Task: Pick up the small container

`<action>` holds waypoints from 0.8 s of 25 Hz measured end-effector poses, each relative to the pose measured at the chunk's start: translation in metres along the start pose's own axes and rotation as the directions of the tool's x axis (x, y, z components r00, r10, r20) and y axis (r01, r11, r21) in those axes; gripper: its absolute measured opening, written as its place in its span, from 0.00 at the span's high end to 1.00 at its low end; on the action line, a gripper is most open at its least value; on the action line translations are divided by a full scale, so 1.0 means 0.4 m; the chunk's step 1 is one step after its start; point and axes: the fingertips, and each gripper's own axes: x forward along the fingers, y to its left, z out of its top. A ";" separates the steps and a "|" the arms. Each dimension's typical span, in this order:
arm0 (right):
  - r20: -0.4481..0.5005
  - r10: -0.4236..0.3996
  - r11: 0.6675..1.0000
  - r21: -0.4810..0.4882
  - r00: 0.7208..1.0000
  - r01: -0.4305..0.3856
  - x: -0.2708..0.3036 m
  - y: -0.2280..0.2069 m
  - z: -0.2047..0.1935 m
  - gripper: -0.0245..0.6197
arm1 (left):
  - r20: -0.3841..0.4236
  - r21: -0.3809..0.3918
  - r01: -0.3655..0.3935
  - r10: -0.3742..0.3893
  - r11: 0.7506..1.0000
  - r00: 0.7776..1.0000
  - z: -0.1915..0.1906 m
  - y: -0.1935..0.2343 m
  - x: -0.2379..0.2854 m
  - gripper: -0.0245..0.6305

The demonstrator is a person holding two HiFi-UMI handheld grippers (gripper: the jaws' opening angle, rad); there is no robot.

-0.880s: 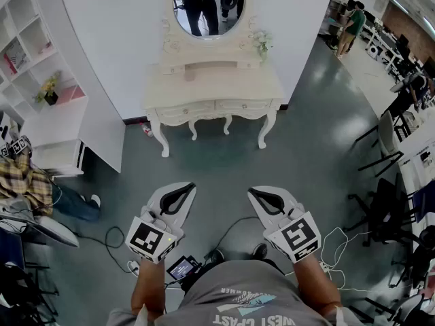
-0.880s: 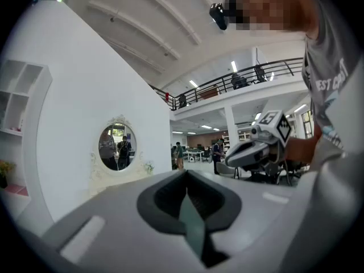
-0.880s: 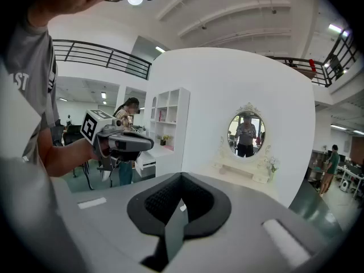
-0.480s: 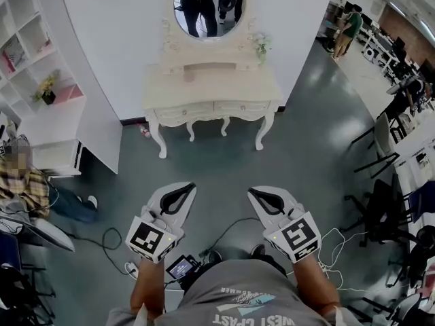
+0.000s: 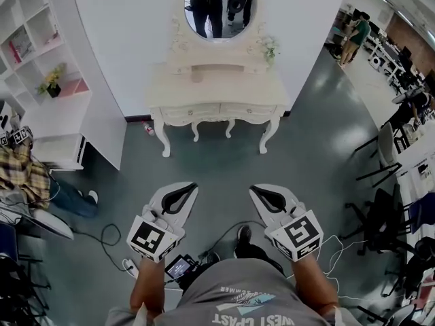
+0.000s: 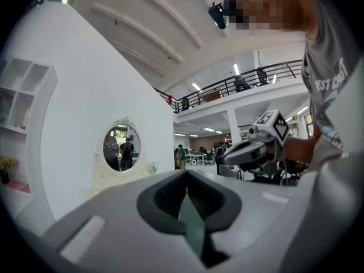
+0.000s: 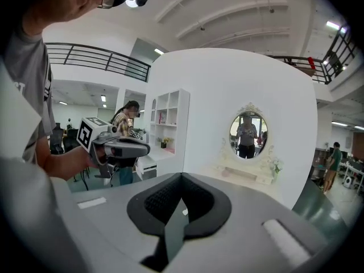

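A cream dressing table [image 5: 217, 92] with an oval mirror [image 5: 219, 5] stands against the white wall ahead. A small pinkish thing [image 5: 197, 76] lies on its raised back shelf; I cannot tell what it is. My left gripper [image 5: 191, 186] and right gripper [image 5: 253, 189] hang side by side over the grey floor, well short of the table. Both are shut with nothing between the jaws. The left gripper view shows its own closed jaws [image 6: 185, 173] and the right gripper [image 6: 257, 145] beside them. In the right gripper view the closed jaws [image 7: 182, 177] point toward the mirror [image 7: 248, 134].
A white shelf unit [image 5: 41, 80] stands at the left, with a person in a plaid shirt [image 5: 20, 175] below it. Cables [image 5: 109, 240] trail over the floor near my feet. Black chairs [image 5: 384, 209] and desks fill the right side. Flowers [image 5: 270, 46] sit on the table's right end.
The head view has shifted slightly, so the table sits a little further right. A shoe has come forward between the grippers. Both grippers stay shut and level.
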 end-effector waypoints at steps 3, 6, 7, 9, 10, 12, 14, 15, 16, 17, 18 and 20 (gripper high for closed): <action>0.017 0.018 1.000 0.019 1.000 -0.018 0.022 -0.032 -0.002 0.96 | -0.019 0.003 -0.025 0.025 1.000 1.000 -0.008 0.010 0.013 0.96; 0.031 0.048 0.998 0.034 0.998 -0.049 0.053 -0.065 -0.007 0.96 | -0.043 0.005 -0.063 0.063 0.998 0.997 -0.013 0.029 0.025 0.96; 0.033 0.059 0.997 0.038 0.998 -0.060 0.066 -0.077 -0.009 0.96 | -0.051 0.004 -0.077 0.077 0.997 0.996 -0.014 0.037 0.031 0.96; 0.041 0.080 0.996 0.046 0.996 -0.082 0.090 -0.109 -0.012 0.96 | -0.063 0.007 -0.100 0.100 0.995 0.993 -0.014 0.051 0.052 0.96; 0.046 0.090 0.995 0.050 0.995 -0.092 0.103 -0.129 -0.013 0.96 | -0.070 0.010 -0.109 0.109 0.994 0.992 -0.014 0.058 0.067 0.96; 0.054 0.111 0.992 0.057 0.992 -0.115 0.125 -0.171 -0.018 0.96 | -0.090 0.016 -0.127 0.128 0.992 0.988 -0.016 0.068 0.104 0.96; 0.058 0.134 0.988 0.064 0.989 -0.138 0.143 -0.213 -0.027 0.96 | -0.105 0.016 -0.144 0.145 0.989 0.984 -0.018 0.075 0.143 0.96; 0.060 0.145 0.987 0.067 0.988 -0.149 0.152 -0.235 -0.029 0.96 | -0.110 0.017 -0.151 0.152 0.988 0.982 -0.016 0.079 0.163 0.96; 0.063 0.155 0.985 0.069 0.986 -0.159 0.161 -0.257 -0.030 0.96 | -0.113 0.018 -0.158 0.159 0.987 0.981 -0.013 0.084 0.183 0.96; 0.067 0.164 0.983 0.072 0.984 -0.168 0.171 -0.280 -0.031 0.96 | -0.117 0.021 -0.166 0.167 0.986 0.979 -0.009 0.090 0.204 0.96; 0.069 0.173 0.981 0.074 0.983 -0.178 0.181 -0.303 -0.033 0.96 | -0.121 0.023 -0.173 0.175 0.985 0.977 -0.006 0.097 0.225 0.96; 0.069 0.190 0.977 0.080 0.979 -0.196 0.203 -0.351 -0.043 0.96 | -0.130 0.026 -0.190 0.191 0.982 0.973 -0.003 0.109 0.266 0.96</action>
